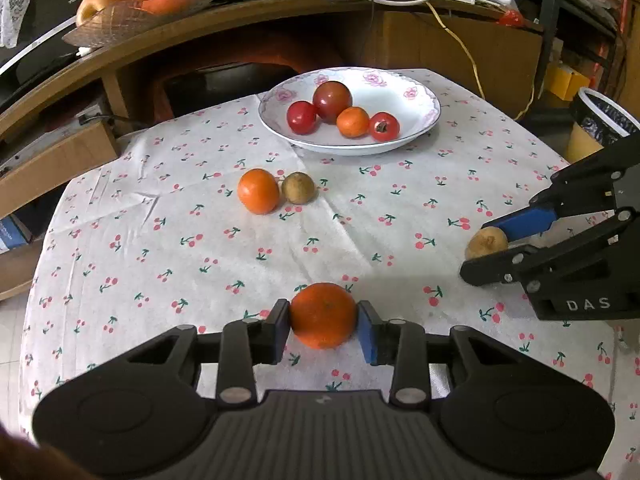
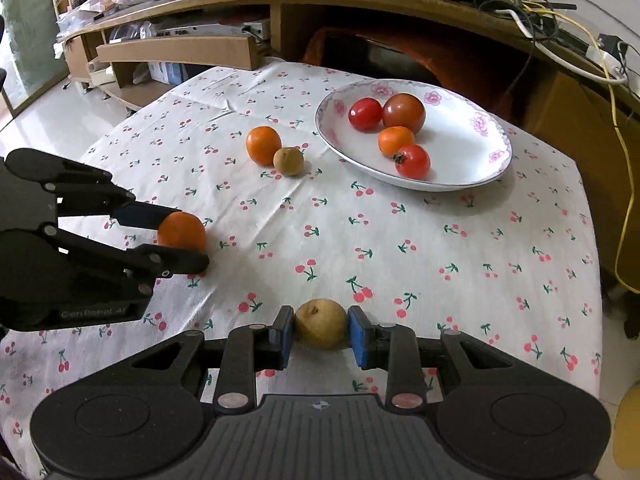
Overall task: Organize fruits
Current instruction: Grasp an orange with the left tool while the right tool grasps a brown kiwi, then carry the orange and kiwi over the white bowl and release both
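My left gripper (image 1: 323, 330) is shut on an orange (image 1: 323, 315) low over the cherry-print tablecloth near the front edge; it also shows in the right wrist view (image 2: 182, 231). My right gripper (image 2: 320, 334) is shut on a small brown fruit (image 2: 321, 323), which also shows in the left wrist view (image 1: 487, 242). A white flowered plate (image 1: 416, 96) at the back holds several red and orange fruits. A second orange (image 1: 258, 191) and a second brown fruit (image 1: 299, 187) lie touching in the middle of the table.
A wooden desk (image 1: 248, 20) curves behind the table, with a glass bowl of oranges (image 1: 132, 12) and cables on it. A bin (image 1: 604, 116) stands at the right. The table's edges drop to the floor left and right.
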The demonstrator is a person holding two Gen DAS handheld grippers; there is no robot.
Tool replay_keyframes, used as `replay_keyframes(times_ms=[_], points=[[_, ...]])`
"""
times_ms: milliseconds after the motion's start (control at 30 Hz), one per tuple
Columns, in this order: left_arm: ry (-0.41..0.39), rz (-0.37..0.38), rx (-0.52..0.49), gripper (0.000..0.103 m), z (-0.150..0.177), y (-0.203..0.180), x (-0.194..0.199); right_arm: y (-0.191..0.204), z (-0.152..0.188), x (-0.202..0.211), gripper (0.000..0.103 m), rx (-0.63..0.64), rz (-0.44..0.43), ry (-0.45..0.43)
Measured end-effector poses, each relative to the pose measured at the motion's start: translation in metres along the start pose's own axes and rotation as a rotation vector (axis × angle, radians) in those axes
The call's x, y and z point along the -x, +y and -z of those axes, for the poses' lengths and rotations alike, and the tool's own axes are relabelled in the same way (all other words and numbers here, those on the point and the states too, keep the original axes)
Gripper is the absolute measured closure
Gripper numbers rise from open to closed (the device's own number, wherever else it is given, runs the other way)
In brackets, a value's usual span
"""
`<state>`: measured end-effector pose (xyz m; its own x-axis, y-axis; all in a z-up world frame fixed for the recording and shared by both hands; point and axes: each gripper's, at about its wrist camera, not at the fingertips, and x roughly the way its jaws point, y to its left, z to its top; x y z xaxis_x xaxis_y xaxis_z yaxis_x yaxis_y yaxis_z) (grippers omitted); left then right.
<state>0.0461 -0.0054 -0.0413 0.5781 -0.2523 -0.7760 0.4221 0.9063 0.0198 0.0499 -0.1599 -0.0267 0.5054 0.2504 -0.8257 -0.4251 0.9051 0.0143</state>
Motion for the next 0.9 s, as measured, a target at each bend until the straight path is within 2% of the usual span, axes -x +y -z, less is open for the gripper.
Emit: replay_keyframes(times_ms=[33, 67, 100, 233, 500, 567, 667, 733, 767, 900], points=[[0.001, -0.004, -0.006, 0.061, 0.0009, -0.0003, 0.0005, -0.0002, 0.0004, 0.0004, 0.058, 0.004, -0.012, -0.004], [0.000, -0.007, -0.011, 0.061, 0.0017, -0.0005, 0.0011, -0.0003, 0.0005, 0.0006, 0.044, 0.009, -0.015, -0.007], [-0.001, -0.004, -0.015, 0.060, 0.0026, -0.0005, 0.0020, -0.0005, 0.0010, 0.0014, 0.039, 0.013, -0.015, -0.013], [-0.009, 0.002, -0.026, 0.054, 0.0054, 0.0008, 0.0032, -0.0027, 0.0029, 0.0027, 0.037, 0.008, -0.033, -0.027], [-0.030, -0.002, -0.026, 0.052, 0.0043, 0.0042, -0.0005, 0.0055, -0.0021, -0.0010, 0.045, 0.045, -0.033, -0.040], [-0.036, -0.003, -0.024, 0.052, 0.0041, 0.0036, -0.0004, 0.0065, -0.0035, -0.0030, 0.062, 0.045, -0.023, -0.026], [-0.041, -0.010, -0.026, 0.052, 0.0040, 0.0030, 0.0000, 0.0062, -0.0027, -0.0049, 0.071, 0.043, -0.020, -0.009], [-0.037, 0.000, -0.023, 0.059, 0.0035, 0.0028, -0.0005, 0.0059, -0.0024, -0.0039, 0.077, 0.040, -0.015, -0.004], [-0.036, 0.007, -0.024, 0.062, 0.0033, 0.0021, 0.0001, 0.0051, -0.0021, -0.0029, 0.077, 0.030, -0.019, 0.000], [-0.026, 0.000, -0.041, 0.063, 0.0011, -0.0031, 0.0009, 0.0028, -0.0026, -0.0007, 0.078, 0.015, -0.015, 0.000]])
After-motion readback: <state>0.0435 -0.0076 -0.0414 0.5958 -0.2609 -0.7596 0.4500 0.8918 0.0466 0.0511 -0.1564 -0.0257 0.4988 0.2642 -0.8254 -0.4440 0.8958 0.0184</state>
